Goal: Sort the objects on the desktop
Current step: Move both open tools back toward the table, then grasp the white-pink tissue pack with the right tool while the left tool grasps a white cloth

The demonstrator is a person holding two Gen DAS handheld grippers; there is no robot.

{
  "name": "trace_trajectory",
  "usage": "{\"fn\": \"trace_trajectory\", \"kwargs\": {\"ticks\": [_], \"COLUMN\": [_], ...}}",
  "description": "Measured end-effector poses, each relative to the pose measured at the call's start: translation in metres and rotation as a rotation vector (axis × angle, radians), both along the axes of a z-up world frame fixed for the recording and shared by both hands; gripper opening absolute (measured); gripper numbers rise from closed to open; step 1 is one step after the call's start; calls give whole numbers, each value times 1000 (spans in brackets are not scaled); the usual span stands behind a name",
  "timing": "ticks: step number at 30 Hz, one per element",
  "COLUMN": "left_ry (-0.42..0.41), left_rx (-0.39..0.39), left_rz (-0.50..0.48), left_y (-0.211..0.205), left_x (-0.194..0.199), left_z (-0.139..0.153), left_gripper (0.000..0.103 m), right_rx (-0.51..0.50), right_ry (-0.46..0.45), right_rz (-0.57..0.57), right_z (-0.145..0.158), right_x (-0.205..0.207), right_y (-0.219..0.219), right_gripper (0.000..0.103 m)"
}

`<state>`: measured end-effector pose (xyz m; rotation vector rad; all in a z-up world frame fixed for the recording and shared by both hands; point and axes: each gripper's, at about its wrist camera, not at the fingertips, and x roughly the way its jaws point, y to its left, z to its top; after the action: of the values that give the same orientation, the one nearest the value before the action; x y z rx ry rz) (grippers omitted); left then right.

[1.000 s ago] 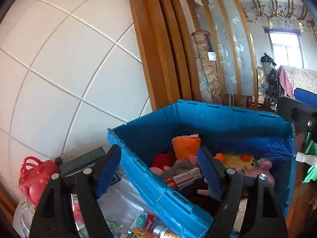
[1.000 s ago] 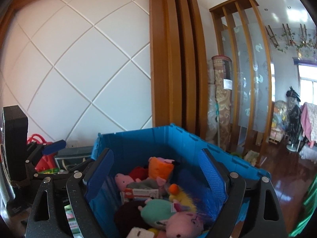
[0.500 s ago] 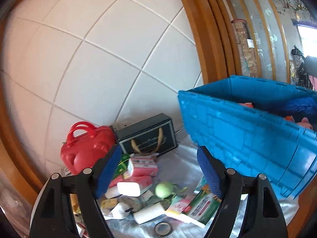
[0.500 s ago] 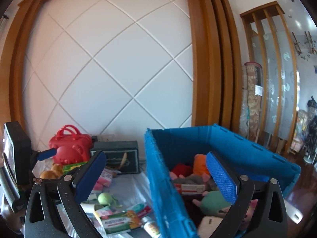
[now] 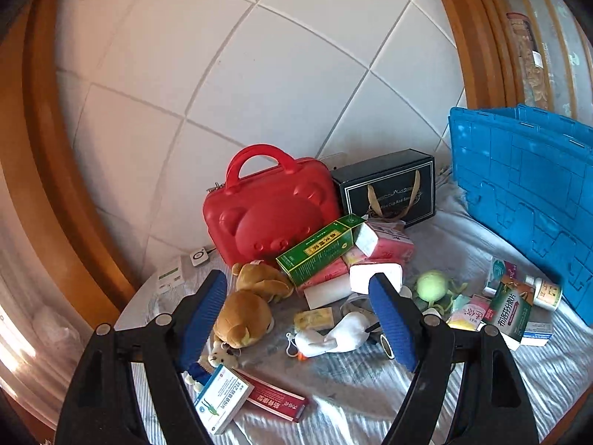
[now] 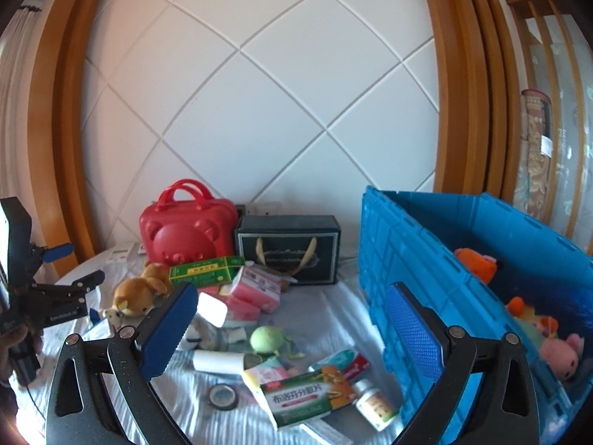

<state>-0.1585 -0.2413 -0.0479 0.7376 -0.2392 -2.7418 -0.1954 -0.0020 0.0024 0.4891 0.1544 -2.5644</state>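
Above the cluttered tabletop [image 5: 370, 400], both empty grippers tilt down, jaws apart.

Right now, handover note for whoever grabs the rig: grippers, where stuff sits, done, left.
Left hand-held gripper: open, empty, above the brown plush bear.
Right hand-held gripper: open, empty; jaws have just been opening, nothing between them.
Blue crate: plush toys already inside.
Still on the cloth: red bear case, black gift box, green box, green ball, medicine boxes, pill bottle, tape roll.
Left: sort those.
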Motion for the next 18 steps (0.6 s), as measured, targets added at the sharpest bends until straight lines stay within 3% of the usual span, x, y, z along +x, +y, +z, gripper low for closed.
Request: {"fn": "trace_trajectory", "kwargs": {"ticks": [6,12,18], "left_ry": [-28,-137,-229], "left_rx": [28,55,151], "left_rz": [-43,-54,-19], "left_y": [1,-8,-31], "left_x": [-21,-35,-50], "left_z": [-27,-79,-122], "left_gripper": [79,79,79], "right_rx": [118,310,419], "right_ry": [-75,-139,-191], "right_rz": [130,307,430], "right_z": [-40,-90,-128], "right_x": [-34,-56,-83], "right_y": [-46,-100,-150], "right_gripper": [103,103,102]}}
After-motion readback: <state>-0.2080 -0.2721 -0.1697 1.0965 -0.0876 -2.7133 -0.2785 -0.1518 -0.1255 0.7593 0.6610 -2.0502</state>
